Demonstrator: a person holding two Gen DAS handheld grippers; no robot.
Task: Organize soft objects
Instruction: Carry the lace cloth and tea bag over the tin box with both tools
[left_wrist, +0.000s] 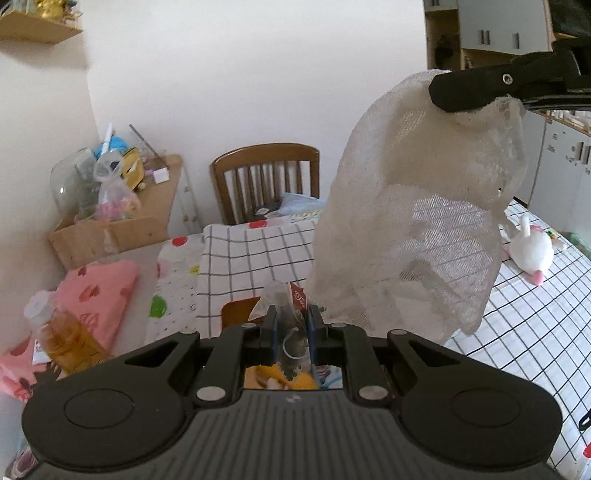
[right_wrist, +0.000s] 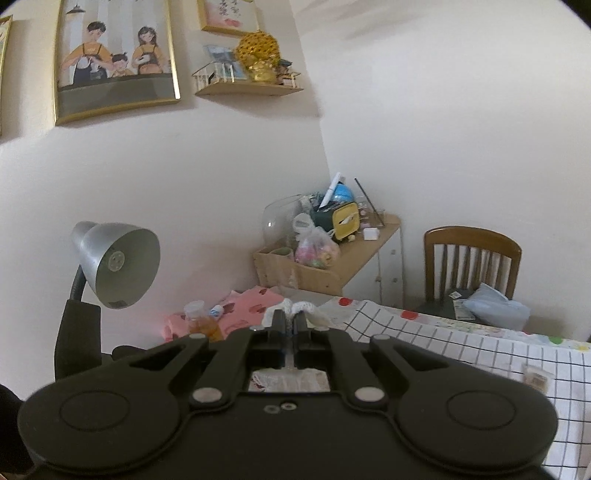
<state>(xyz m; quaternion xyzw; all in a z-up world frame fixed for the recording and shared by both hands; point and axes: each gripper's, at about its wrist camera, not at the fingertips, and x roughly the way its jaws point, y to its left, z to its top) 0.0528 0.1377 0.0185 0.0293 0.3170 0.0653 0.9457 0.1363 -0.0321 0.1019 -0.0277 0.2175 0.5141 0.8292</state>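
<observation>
Above the checked tabletop (left_wrist: 258, 258), well clear of its surface: white mesh bag (left_wrist: 413, 221) hanging limp, gathered top edge pinched in right gripper (right_wrist: 290, 321), jaws closed to a narrow slit on the fabric. Same grip confirmed from left wrist view, black fingers (left_wrist: 476, 88) clamping the bag's upper corner at top right. Left gripper (left_wrist: 291, 325) nearly closed on a translucent tea bag (left_wrist: 284, 306) with red tag (left_wrist: 298, 297), held just beside the mesh bag's lower edge. White plush toy (left_wrist: 532, 251) lying on tabletop to the right, untouched. Pink cloth (left_wrist: 99, 295) and bottle (left_wrist: 62, 332) at left, not involved.

Step in hand, as judged: loading a small soft item into the hanging bag. Bag mouth not seen open; location of opening cannot be told. Next move likely requires raising the tea bag to the bag's top and finding or spreading the opening before release. Risk: limp mesh folding shut.
</observation>
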